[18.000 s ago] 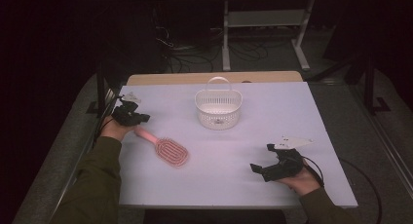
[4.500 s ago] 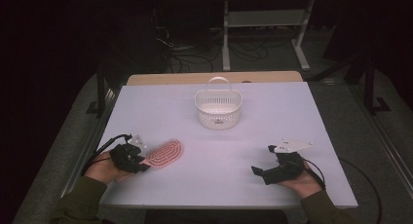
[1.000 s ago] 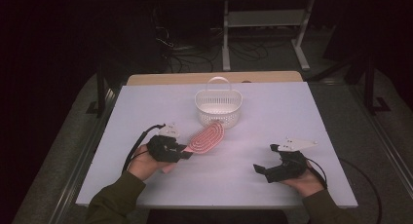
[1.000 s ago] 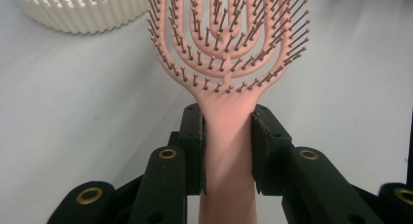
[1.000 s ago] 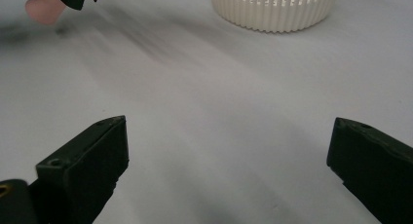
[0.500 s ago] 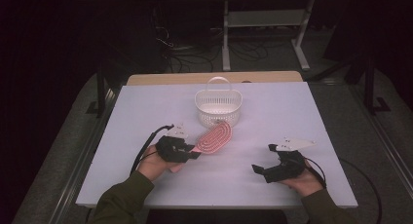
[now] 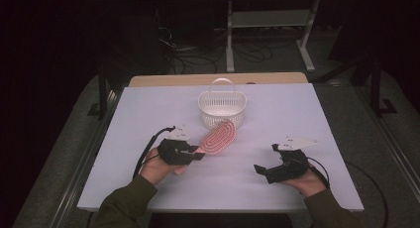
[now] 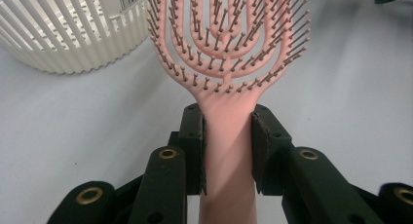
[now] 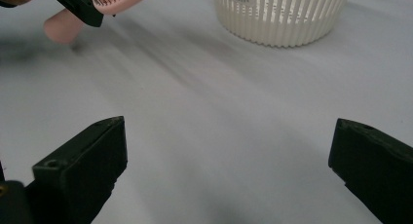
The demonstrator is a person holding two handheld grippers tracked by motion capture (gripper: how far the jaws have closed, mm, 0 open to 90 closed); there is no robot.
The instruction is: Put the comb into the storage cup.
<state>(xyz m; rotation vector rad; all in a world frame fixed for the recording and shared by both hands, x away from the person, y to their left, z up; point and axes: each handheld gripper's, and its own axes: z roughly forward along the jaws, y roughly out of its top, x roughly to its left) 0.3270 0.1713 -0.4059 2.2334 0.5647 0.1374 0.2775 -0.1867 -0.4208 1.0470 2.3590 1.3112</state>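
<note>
Left tool [image 8: 226, 151] clamped on pink hairbrush [image 7: 218, 137] handle, brush off the surface [image 7: 148, 109], long axis pointing up-right at white basket [image 7: 221, 109], head just short of its near wall. Right tool [image 9: 229, 170] wide open, empty, parked well apart.

The high view looks forward and down over the whole counter [image 7: 307, 114]. Each gripper view sits low and close behind its own jaws, facing across the counter; all three share the white basket [image 7: 221, 107] and pink hairbrush [image 8: 229, 48].
</note>
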